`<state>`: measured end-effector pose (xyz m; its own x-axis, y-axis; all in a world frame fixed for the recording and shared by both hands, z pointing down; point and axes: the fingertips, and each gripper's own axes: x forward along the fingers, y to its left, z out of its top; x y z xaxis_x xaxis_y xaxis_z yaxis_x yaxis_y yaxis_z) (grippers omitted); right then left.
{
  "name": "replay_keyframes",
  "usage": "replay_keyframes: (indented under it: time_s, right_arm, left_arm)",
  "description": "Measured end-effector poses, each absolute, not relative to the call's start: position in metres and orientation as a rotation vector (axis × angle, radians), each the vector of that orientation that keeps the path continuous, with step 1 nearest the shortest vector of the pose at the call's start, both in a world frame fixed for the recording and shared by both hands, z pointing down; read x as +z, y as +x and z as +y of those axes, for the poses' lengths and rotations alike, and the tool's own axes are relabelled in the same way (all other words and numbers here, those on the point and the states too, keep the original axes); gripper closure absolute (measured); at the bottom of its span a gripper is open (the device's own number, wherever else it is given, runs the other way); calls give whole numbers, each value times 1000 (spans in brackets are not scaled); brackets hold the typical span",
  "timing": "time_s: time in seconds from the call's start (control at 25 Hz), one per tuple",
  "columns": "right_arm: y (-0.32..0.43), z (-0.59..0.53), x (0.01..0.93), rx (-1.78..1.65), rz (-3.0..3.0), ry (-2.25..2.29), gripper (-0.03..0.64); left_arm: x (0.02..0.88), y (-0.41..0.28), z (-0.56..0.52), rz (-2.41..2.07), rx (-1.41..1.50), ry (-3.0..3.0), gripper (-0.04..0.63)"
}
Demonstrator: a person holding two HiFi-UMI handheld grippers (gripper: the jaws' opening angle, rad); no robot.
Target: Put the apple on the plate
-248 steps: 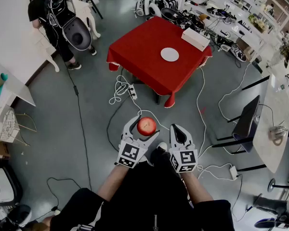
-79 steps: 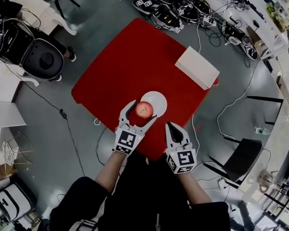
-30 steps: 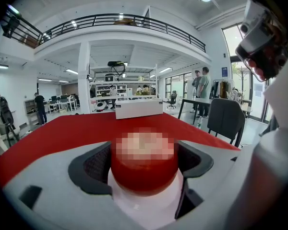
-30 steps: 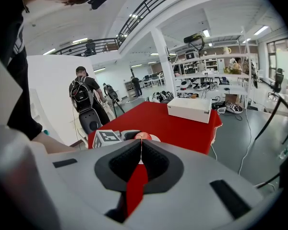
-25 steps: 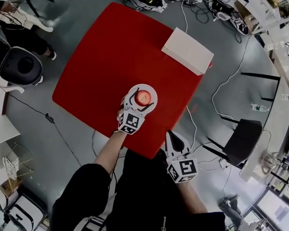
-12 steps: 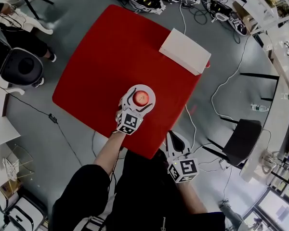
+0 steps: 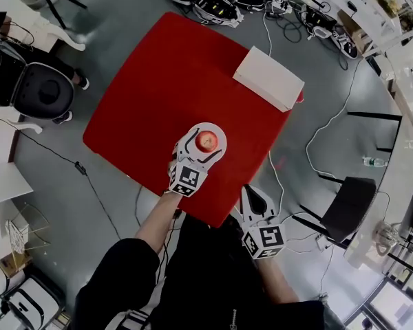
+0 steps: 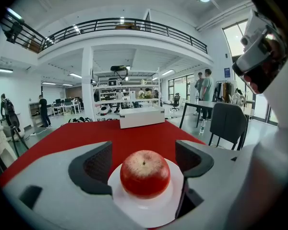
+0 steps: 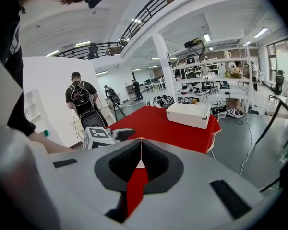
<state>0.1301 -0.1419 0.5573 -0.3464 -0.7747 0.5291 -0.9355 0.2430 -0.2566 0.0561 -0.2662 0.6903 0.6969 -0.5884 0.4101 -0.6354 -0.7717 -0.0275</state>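
The head view shows one red tabletop [image 7: 151, 88] carrying one white plate [image 7: 219, 132], one apple [image 7: 206, 141] and one white box [image 7: 268, 78]. The plate lies toward the tabletop's near corner and the box sits at its right corner. The apple rests in the middle of the plate, and the left gripper [image 7: 202, 147] reaches in from the near edge, one jaw on each side of the fruit. The right gripper [image 7: 252, 192] hangs off the tabletop, just beyond its near corner, over the grey floor. In the left gripper view the single apple [image 8: 145, 173] sits upright, stalk end up, on the plate [image 8: 149, 211]. It lies directly between the jaws of the left gripper [image 8: 143, 164], which stand spread with a thin gap on each side of the apple. The gripper is released and grasps nothing. The box [image 8: 141, 116] shows beyond, at the tabletop's [image 8: 134, 135] far side. In the right gripper view the right gripper [image 9: 140, 150] is clenched, its two jaws pressed together with nothing between them. Past it lie the tabletop [image 9: 153, 126], the box [image 9: 189, 114] and the left gripper's marker cube [image 9: 98, 137]. One person with a backpack [image 9: 81, 99] stands farther off.
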Motion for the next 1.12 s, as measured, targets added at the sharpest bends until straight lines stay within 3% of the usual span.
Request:
replay_keyframes:
  time_s: [0.12, 0.4, 0.48, 1.12]
  right_arm:
    - [134, -148, 556, 749, -2228, 1588, 604]
    - [119, -157, 536, 696, -2330, 1552, 604]
    - [112, -161, 531, 679, -2361, 1531, 604]
    - [57, -169, 487, 523, -2582, 1332, 606]
  left_arm:
    - [674, 50, -264, -1055, 594, 2794, 249]
    - [635, 20, -243, -1147, 539, 2804, 550]
    - [622, 13, -239, -1163, 535, 2807, 588]
    - [498, -33, -167, -1296, 299, 2744, 589]
